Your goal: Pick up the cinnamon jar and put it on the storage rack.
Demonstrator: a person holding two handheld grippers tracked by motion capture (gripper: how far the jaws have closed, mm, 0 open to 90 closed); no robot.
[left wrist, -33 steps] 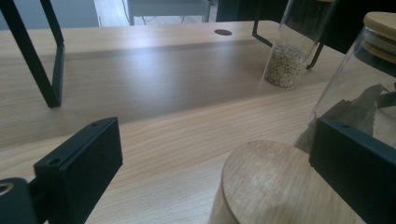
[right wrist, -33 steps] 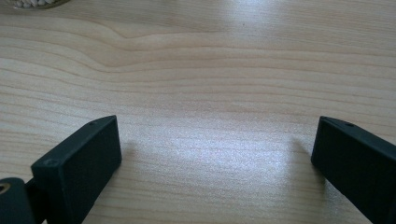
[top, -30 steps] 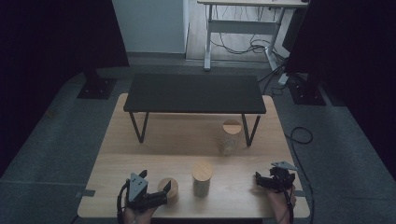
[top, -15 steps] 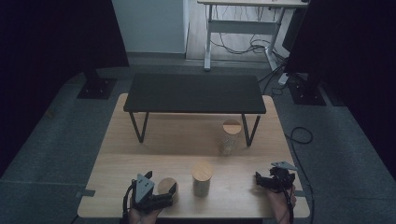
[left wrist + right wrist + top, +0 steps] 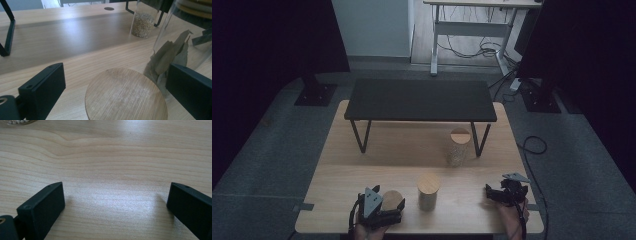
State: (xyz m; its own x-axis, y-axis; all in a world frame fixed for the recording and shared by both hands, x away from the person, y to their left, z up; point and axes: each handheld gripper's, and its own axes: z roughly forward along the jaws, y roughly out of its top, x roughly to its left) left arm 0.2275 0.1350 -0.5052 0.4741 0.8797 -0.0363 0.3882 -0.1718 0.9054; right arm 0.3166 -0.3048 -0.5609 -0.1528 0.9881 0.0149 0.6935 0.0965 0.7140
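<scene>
A round bamboo lid [image 5: 126, 96] lies low between the two wide-apart jaws of my left gripper [image 5: 116, 75], which is open; what is under the lid is hidden. In the high view the lid [image 5: 391, 199] and left gripper [image 5: 396, 210] are at the table's front left. Just to the right stands a glass jar of dried leaves [image 5: 172, 52] with a bamboo lid [image 5: 428, 184]. A taller jar of grains [image 5: 458, 147] stands farther back. My right gripper [image 5: 492, 192] is open at the front right, over bare wood [image 5: 116, 192].
A low black shelf [image 5: 419, 100] on thin legs spans the back of the wooden table [image 5: 362, 165]. Its right leg is close to the grain jar [image 5: 143, 21]. Dark floor, stands and cables surround the table.
My left gripper has moved right so that its jaws now flank the round lid. The right gripper and the jars have stayed where they were.
</scene>
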